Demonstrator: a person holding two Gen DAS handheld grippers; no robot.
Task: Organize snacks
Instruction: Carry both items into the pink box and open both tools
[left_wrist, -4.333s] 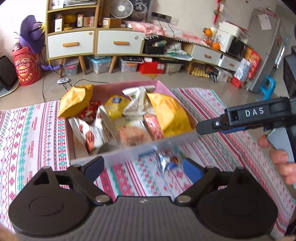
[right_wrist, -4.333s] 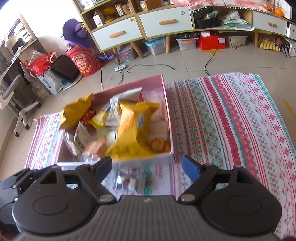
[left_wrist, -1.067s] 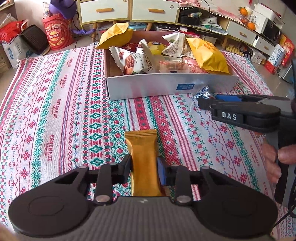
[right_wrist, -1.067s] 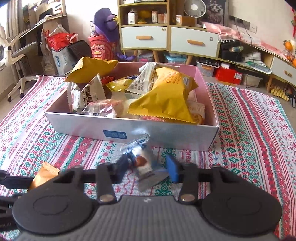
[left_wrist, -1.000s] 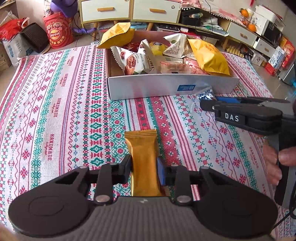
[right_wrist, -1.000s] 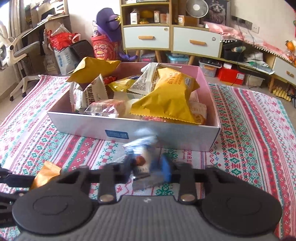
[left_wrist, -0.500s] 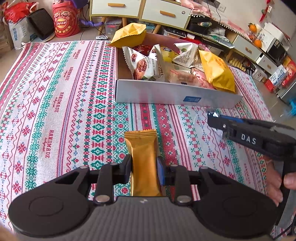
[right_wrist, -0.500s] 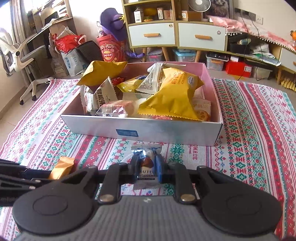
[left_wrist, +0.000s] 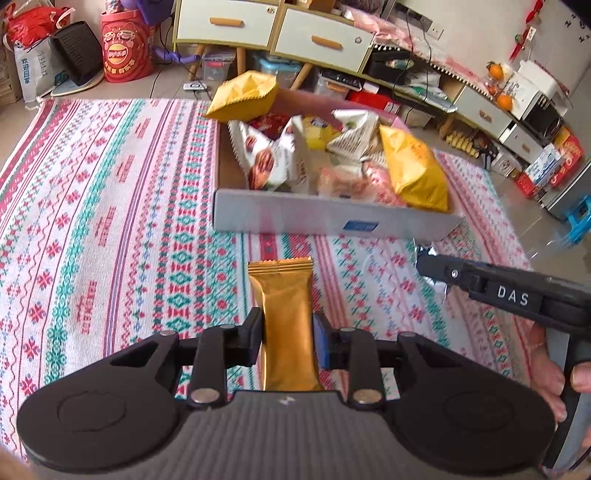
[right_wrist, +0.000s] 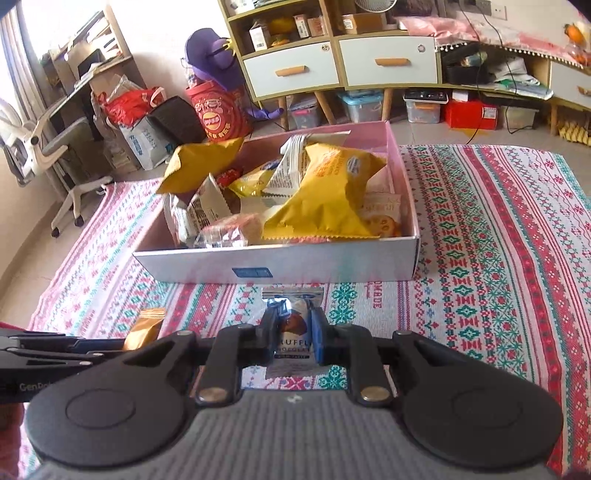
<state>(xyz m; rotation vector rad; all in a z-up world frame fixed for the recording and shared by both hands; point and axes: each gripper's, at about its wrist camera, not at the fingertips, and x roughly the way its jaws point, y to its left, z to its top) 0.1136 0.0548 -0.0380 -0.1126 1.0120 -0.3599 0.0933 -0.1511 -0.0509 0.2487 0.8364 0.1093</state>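
Note:
My left gripper (left_wrist: 288, 334) is shut on a gold snack bar (left_wrist: 286, 317) and holds it above the patterned cloth, in front of the snack box (left_wrist: 314, 218). My right gripper (right_wrist: 293, 332) is shut on a small silver-blue truffle chocolate packet (right_wrist: 293, 325), also held above the cloth short of the box (right_wrist: 295, 264). The box is full of snack bags, with a big yellow bag (right_wrist: 325, 199) on top. The right gripper (left_wrist: 436, 266) shows at the right of the left wrist view. The gold bar (right_wrist: 146, 328) shows at the left of the right wrist view.
The box stands on a striped red, green and white cloth (left_wrist: 110, 206). Beyond the cloth's far edge are a drawer cabinet (right_wrist: 340, 70), a red bucket (right_wrist: 218, 114), storage bins and an office chair (right_wrist: 44, 147).
Both grippers closed on their snacks and lifted them off the cloth. Over the last second both have risen a little and kept their hold.

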